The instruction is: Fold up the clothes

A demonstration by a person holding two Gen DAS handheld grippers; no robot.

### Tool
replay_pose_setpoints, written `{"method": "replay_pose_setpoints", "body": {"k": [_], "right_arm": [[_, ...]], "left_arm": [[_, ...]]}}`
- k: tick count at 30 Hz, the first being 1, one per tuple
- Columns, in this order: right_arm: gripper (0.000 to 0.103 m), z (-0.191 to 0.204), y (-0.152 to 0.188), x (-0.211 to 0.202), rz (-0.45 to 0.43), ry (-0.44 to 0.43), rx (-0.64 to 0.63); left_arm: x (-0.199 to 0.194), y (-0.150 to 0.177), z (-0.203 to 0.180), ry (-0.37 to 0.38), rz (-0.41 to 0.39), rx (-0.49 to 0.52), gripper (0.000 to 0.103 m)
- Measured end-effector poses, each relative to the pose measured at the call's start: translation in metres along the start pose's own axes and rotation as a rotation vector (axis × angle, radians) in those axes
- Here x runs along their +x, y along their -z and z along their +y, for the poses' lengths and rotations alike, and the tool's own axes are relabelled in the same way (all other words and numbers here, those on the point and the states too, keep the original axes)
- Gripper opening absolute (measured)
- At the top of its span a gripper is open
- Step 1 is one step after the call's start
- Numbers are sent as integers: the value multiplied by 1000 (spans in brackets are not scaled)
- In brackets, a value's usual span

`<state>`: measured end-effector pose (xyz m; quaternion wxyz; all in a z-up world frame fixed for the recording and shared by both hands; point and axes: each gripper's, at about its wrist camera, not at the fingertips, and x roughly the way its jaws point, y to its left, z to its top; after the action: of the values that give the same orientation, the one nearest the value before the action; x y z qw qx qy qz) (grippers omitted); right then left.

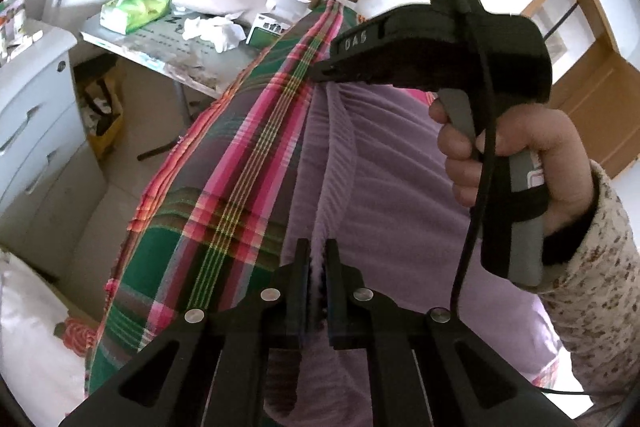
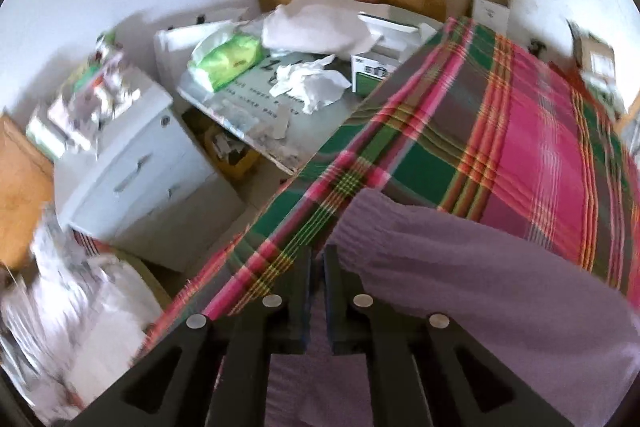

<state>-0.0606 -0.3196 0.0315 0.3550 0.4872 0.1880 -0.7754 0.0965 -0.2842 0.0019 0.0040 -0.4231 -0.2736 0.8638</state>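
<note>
Over the bed: lilac garment held above the plaid sheet.
Left gripper: nearly closed, pinching the ribbed hem.
Right gripper: narrowed on lilac fabric.
Progress: early, judging by the cloth stretched between both; no finished fold visible.

The right gripper pinches the edge of a lilac ribbed garment, its 2 fingers closed with cloth between them. The garment lies on a plaid bedcover. Beyond the bed stand a cluttered table and a white drawer cabinet.
</note>
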Motion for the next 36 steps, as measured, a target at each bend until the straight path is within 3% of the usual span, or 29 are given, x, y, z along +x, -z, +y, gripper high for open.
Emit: {"method": "replay_pose_setpoints", "body": {"k": [4,6,9,14,18,23,28,31,36], "right_arm": [[10,-3,1,-3,15,-36,14],[13,-9,3,-9,18,-61,50],[20,-16,11,-24,-16,-69,70],[20,-24,38,-53,-59,-91,82],[20,-31,82,-81,-92,-159,73],[20,-21,151,-107,-117,-191,-73],[22,-9,212,-127,-151,-164,-202],[29,-9,237,-137,-159,-206,-210],[31,0,264,-144,-170,-222,-247]], "left_arm": [[-8,2,6,31,11,-47,9],[-16,4,12,28,-3,-79,16],[-31,10,27,21,-11,-152,18],[-55,28,44,25,-16,-253,23],[-63,45,40,77,10,-270,31],[-65,54,37,174,32,-323,32],[-72,63,34,171,36,-341,32],[-66,67,33,171,57,-356,32],[-54,70,31,193,78,-414,32]]}}
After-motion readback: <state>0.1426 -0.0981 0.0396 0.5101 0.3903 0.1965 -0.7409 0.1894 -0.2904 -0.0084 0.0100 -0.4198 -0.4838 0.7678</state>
